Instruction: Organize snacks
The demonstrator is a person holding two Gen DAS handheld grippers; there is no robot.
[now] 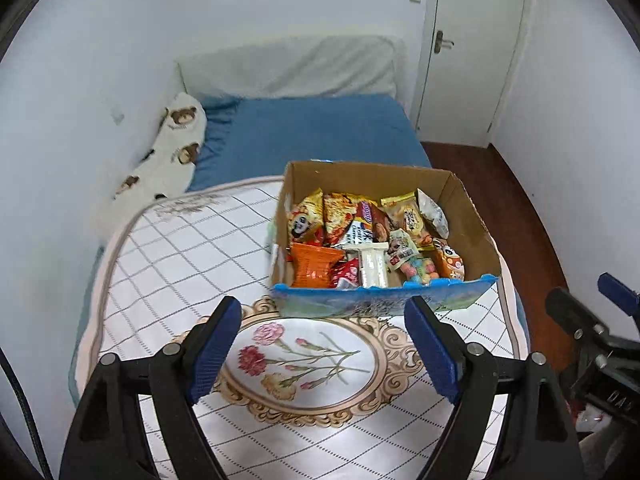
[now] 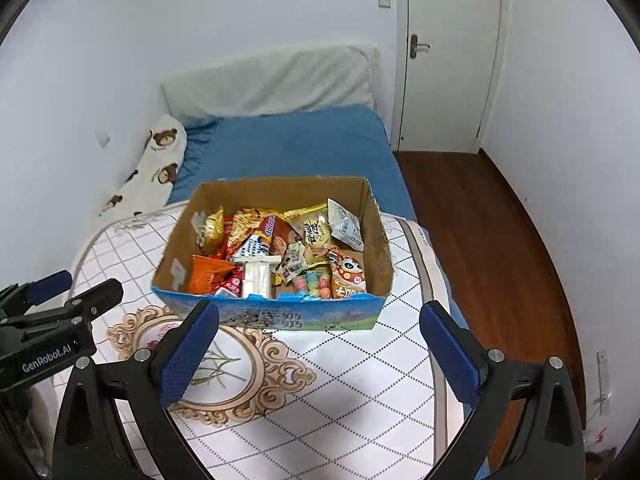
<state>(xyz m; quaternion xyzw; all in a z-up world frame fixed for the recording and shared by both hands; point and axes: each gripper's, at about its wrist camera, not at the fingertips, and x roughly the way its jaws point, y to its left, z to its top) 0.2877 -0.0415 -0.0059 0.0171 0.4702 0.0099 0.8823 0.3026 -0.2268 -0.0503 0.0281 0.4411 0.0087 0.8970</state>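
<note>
A cardboard box [image 1: 384, 236] packed with snacks sits on a quilted mat [image 1: 192, 248] spread over a bed, just right of centre in the left wrist view and at centre in the right wrist view. Its near wall, printed in blue, faces the cameras; the other walls show plain brown card. Inside lie an orange packet [image 1: 314, 266] at lower left, a white wrapped bar [image 1: 374, 266] beside it, a clear pack of coloured candies [image 1: 420, 272] to the right, and a panda-print bag [image 1: 304, 222] leaning against the left wall, with further wrappers stacked toward the back.

The left gripper [image 1: 322, 350] fills the bottom of its own view, its blue-padded fingers spread wide apart with nothing between them, above a floral medallion [image 1: 304, 364] printed on the mat. The right gripper [image 2: 318, 350] hangs likewise released at the bottom of its view, empty, its pads framing the box's near wall from below without touching it. Each gripper shows at the edge of the other's view: the right at lower right, the left at lower left.

Beyond the mat, a blue sheet [image 1: 320, 128] covers the bed toward a pale headboard cushion [image 1: 292, 66]. A bear-print pillow [image 1: 168, 148] lies against the wall at left. A white door [image 2: 448, 56] stands shut at upper right, above a dark wooden floor [image 2: 488, 240].
</note>
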